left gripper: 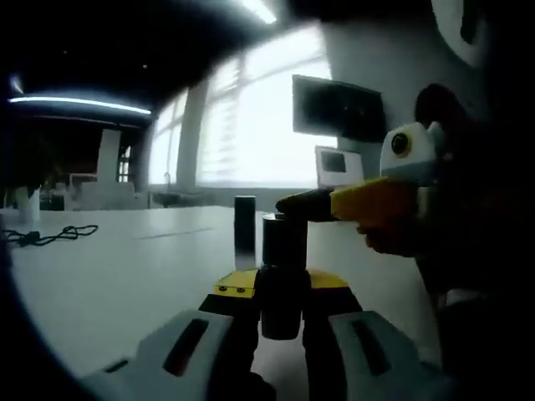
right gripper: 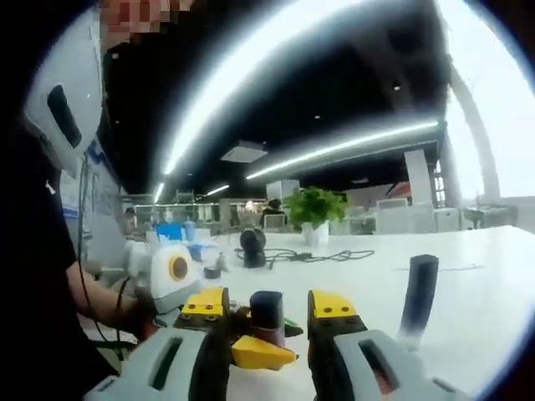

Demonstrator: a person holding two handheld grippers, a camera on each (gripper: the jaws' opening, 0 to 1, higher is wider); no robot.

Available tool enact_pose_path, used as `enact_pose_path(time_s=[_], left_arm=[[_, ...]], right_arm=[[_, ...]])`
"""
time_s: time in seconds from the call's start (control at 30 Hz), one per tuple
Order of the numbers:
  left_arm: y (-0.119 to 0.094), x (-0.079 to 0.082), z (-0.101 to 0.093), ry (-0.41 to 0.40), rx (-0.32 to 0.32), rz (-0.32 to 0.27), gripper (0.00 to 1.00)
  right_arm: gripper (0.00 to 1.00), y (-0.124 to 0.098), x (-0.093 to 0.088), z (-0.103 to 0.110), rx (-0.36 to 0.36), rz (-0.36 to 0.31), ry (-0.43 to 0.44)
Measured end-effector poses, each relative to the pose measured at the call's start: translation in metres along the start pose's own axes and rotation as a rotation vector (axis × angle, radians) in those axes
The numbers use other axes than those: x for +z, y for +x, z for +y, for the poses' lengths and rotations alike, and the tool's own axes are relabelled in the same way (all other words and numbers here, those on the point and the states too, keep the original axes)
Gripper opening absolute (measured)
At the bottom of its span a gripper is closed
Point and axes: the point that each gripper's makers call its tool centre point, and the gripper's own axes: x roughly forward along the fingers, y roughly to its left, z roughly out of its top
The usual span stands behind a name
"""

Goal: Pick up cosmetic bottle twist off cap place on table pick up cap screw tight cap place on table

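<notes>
While the left tool (left gripper: 282, 286) is clamped on the dark cosmetic bottle (left gripper: 282, 242), holding it upright just above the worktop (left gripper: 125, 267), the right tool (right gripper: 269, 306) sits over the bottle's top end. Its jaws stand apart on either side of the cap (right gripper: 266, 317), and a gap shows on each side.

Step in hand, as judged: getting a grip on the cap for a twist. Off or on, cannot tell.

- Centre the right tool on the cap and close squarely.
- Keep the left clamp firm and low on the body so that the bottle does not spin.
- Turn about the bottle's own axis, without sideways pull.

Beyond the bottle a tall dark stick-shaped piece (right gripper: 418, 292) stands on the worktop. Keep the wrist swing away from it.
</notes>
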Motion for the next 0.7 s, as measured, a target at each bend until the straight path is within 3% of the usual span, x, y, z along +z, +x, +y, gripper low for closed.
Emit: enact_pose_path(time_s=[0.17,0.33,0.53,0.7], left_arm=[[-0.001,0.002,-0.016,-0.039,-0.085,0.002,0.09],[-0.002,0.003,-0.034,-0.061,-0.17,0.003,0.09],[-0.004,0.006,-0.048,-0.062,-0.235,-0.003,0.09],[-0.007,0.009,-0.054,-0.062,-0.276,-0.003,0.09]], right_arm=[[0.32,-0.007,0.003,0.011,0.13,0.015,-0.07],[0.29,-0.012,0.002,0.016,0.23,0.029,-0.071],[0.25,-0.021,0.008,0.028,0.372,0.037,-0.007],[0.24,-0.023,0.005,0.028,0.429,0.065,-0.032]])
